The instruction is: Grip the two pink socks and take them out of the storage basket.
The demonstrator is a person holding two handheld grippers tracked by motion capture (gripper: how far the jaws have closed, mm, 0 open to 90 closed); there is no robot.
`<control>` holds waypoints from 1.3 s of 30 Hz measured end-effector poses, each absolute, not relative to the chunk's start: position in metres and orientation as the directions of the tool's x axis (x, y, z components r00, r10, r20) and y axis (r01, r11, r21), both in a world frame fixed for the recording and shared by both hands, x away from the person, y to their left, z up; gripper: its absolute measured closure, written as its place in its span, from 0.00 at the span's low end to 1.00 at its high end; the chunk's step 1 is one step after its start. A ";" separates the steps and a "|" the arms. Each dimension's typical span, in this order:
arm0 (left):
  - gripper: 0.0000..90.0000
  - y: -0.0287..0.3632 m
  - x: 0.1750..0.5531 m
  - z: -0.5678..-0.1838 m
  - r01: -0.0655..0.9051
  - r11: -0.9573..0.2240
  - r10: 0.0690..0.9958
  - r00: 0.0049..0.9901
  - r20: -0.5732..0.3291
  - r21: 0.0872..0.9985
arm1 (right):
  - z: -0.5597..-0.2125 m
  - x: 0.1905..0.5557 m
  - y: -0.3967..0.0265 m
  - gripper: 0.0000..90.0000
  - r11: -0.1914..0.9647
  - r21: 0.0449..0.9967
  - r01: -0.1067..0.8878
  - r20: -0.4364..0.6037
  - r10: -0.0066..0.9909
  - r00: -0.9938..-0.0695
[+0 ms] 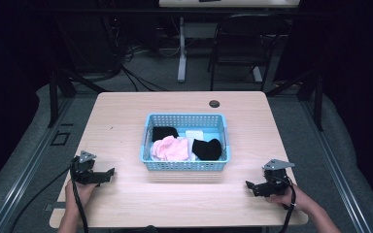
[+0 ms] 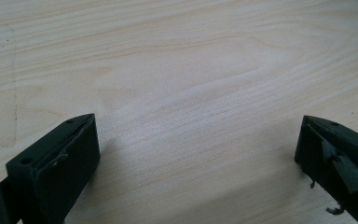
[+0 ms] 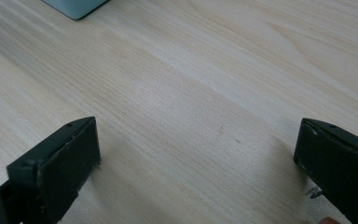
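A light blue plastic basket (image 1: pixel 185 165) stands in the middle of the wooden table (image 1: pixel 121 121). Inside it lie a pink cloth (image 1: pixel 169 148), a black cloth (image 1: pixel 164 133) at the back left, another black cloth (image 1: pixel 207 149) at the right, and something white (image 1: pixel 194 135) between them. My left gripper (image 1: pixel 110 173) rests on the table near the front left, open and empty, as its own view (image 2: pixel 196 140) shows with bare wood between the jaws. At the front right, my right gripper (image 1: pixel 248 186) is open too, nothing between its jaws (image 3: pixel 196 140).
A corner of the basket (image 3: pixel 74 7) shows at the top left of the right gripper view. A dark round grommet (image 1: pixel 214 103) sits near the table's far edge. Beyond the table stand a chair (image 1: pixel 238 43) and a desk leg (image 1: pixel 181 53).
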State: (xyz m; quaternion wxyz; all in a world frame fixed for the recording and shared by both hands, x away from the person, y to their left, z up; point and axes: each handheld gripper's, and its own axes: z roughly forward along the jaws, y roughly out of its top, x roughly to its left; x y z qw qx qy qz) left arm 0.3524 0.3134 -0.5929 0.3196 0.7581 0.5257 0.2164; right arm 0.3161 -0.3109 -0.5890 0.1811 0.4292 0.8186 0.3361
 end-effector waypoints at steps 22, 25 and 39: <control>0.00 0.312 0.352 -0.592 0.666 -0.241 0.939 0.343 -0.002 0.706 | -0.589 0.316 -0.310 0.00 0.405 0.706 0.581 -0.005 0.823 -0.568; 0.00 0.310 0.353 -0.591 0.673 -0.246 0.941 0.337 0.007 0.697 | -0.589 0.316 -0.310 0.00 0.405 0.706 0.581 -0.005 0.823 -0.568; 0.00 0.291 0.353 -0.559 0.674 -0.261 0.938 0.348 0.016 0.691 | -0.589 0.316 -0.310 0.00 0.405 0.706 0.581 -0.005 0.823 -0.568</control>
